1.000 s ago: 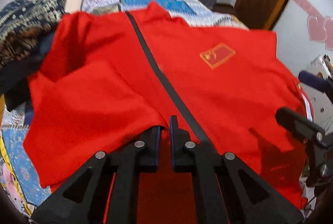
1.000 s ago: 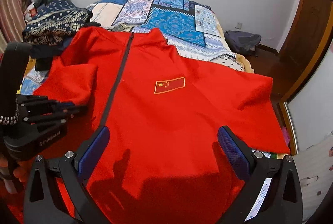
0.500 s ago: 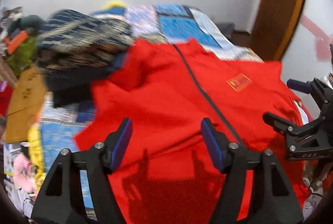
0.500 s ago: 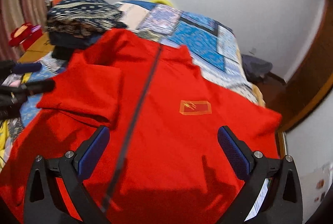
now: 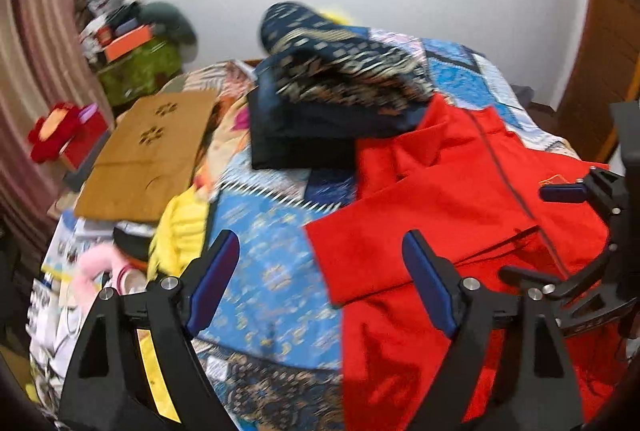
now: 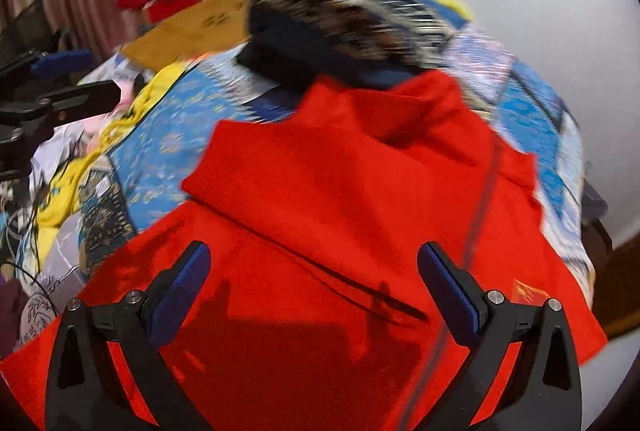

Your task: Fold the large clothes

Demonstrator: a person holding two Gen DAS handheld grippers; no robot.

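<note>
A large red zip jacket [image 5: 460, 199] lies spread on the patterned blue quilt [image 5: 276, 263], its left sleeve folded across the chest. It also shows in the right wrist view [image 6: 360, 191], with a flag patch [image 6: 526, 291] near the right finger. My left gripper [image 5: 320, 283] is open and empty, above the quilt at the jacket's left edge. My right gripper [image 6: 314, 295] is open and empty, above the jacket's lower front. The right gripper also shows at the right edge of the left wrist view [image 5: 576, 231].
A stack of dark patterned folded clothes [image 5: 336, 91] sits at the jacket's far left shoulder. A brown mat [image 5: 148, 155], yellow cloth [image 5: 180, 231] and clutter lie left of the bed. A wooden door [image 5: 600, 51] stands at the right.
My left gripper opened, let go of the sleeve and swung left off the jacket. My right gripper stayed open and turned left, over the folded sleeve.
</note>
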